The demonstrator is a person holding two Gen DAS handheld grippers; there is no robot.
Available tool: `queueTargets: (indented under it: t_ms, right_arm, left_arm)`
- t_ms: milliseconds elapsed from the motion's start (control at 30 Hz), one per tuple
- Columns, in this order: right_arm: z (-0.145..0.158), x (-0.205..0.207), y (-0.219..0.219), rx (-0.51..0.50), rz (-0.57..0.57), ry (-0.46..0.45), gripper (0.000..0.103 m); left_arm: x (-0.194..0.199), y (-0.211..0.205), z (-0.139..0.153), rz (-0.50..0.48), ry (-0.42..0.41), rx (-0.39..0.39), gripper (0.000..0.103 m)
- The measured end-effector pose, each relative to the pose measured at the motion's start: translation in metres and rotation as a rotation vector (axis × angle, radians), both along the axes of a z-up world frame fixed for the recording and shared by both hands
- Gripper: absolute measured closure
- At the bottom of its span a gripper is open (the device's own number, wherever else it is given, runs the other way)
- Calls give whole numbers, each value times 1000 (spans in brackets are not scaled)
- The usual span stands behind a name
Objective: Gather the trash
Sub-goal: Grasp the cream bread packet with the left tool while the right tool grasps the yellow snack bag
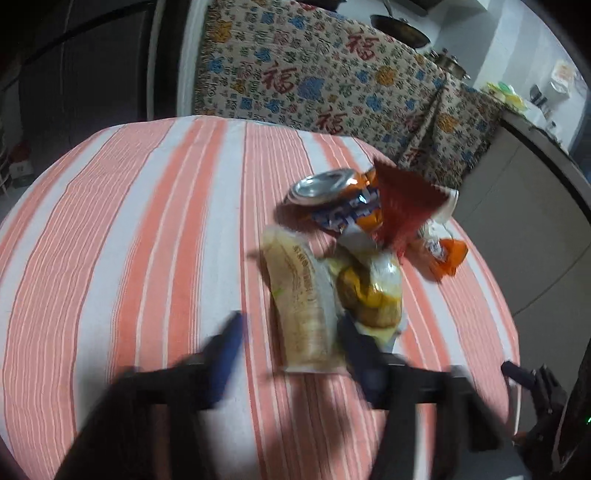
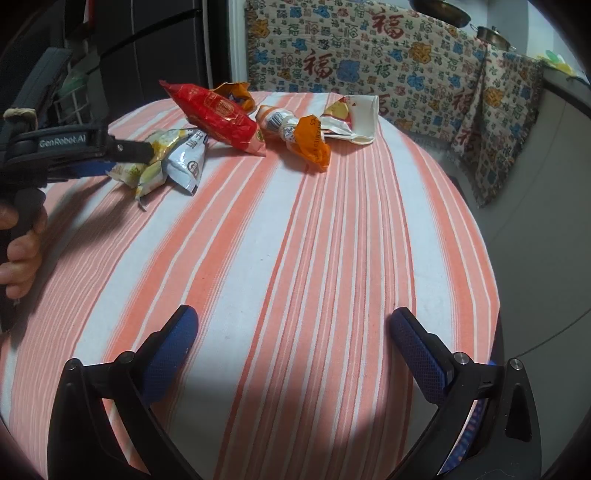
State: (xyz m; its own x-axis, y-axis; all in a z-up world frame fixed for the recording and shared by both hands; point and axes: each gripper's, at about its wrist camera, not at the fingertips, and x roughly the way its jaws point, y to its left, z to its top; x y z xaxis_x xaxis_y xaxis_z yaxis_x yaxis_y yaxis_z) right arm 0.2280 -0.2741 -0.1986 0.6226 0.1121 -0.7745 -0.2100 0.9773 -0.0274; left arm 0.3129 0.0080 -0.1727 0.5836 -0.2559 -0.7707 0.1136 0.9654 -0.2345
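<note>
Trash lies on a striped tablecloth [image 2: 295, 240]. A yellow-and-silver snack wrapper [image 1: 306, 306] [image 2: 166, 162] lies between the fingers of my open left gripper [image 1: 291, 332], whose right finger touches it. Beyond it are a crushed orange soda can [image 1: 332, 199] [image 2: 236, 92], a red snack bag [image 1: 402, 206] [image 2: 218, 114], an orange wrapper [image 1: 443, 254] [image 2: 295, 133] and a white paper cup [image 2: 354, 118]. My right gripper [image 2: 291, 339] is open and empty over bare cloth near the table's front. The left gripper also shows in the right wrist view [image 2: 140, 155], in a hand.
A patterned cloth [image 2: 369, 66] covers furniture behind the table. Pots [image 1: 399, 29] stand on it at the back right. The table's right edge [image 2: 491, 258] drops to a grey floor. Dark cabinets [image 1: 92, 74] stand at the back left.
</note>
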Motion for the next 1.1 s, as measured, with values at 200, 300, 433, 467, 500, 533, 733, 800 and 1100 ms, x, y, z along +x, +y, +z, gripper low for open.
queueTargets:
  t_ms: [200,300,433,467,500,533,733,800,1100]
  right_arm:
    - [0,0,0,1,1,0,0]
    - [0,0,0,0,2,1,0]
    - [0,0,-1,-1,1,1,0]
    - [0,0,-1,0,2,1,0]
    - [0,0,-1,0,2,1,0]
    - [0,0,-1,0,2,0,0]
    - [0,0,-3,14,8,2,0]
    - [0,1,-4,18,10,6,0]
    - [18,50,37,138,98,65,3]
  left_arm:
    - [-38,-2,14,1,-17,32,79]
    - [-74,10,21,21,-8,65,79]
    - [-100,21,18,50,0,84,66]
    - [-100,20,16,51,3,97,47]
    - [-101,19,14,56,2,122,37]
    - [-100,18,12,65,-5,141,28]
    - [-80,20,-6,83,-10,268,25]
    - [-80,24,-7,84,-19,248,24]
    - [-81,24,-7,80,-24,249,23]
